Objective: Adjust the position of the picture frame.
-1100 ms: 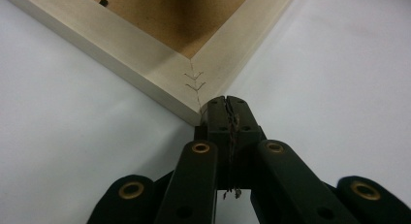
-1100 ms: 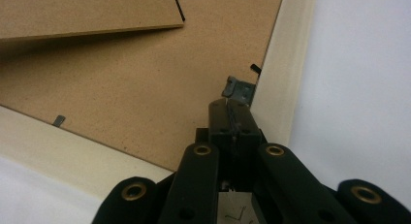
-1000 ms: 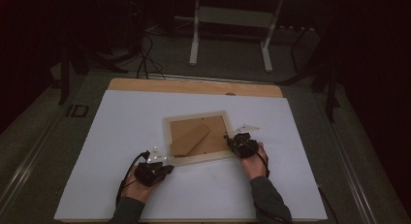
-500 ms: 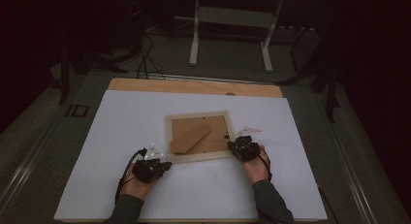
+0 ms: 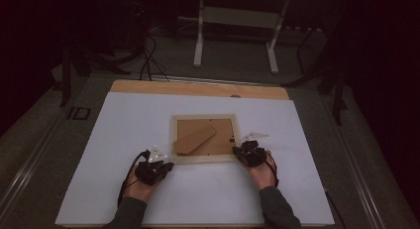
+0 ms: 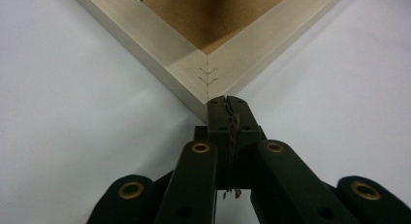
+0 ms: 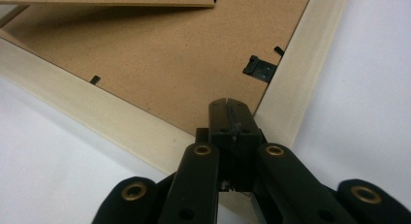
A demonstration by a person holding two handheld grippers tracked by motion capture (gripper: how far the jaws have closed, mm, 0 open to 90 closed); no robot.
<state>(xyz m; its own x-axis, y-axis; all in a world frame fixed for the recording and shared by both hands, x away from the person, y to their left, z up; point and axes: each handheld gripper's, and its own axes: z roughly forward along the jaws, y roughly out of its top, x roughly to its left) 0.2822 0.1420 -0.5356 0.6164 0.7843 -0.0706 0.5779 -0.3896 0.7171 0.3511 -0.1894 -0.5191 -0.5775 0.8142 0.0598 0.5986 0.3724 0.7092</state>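
A pale wooden picture frame lies face down mid-counter, no writing legible on its brown backing, with the left gripper and right gripper at its near corners, jaws pressed together.

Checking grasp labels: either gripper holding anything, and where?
Nothing held. Left gripper shut at the picture frame corner; right gripper shut over its backing.

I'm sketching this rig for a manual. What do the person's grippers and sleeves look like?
Each hand-held gripper, left and right, is black with two linked arms carrying brass-coloured rivets. A pale three-cornered plate tops each, and a black cable trails back. The sleeves are dark grey.
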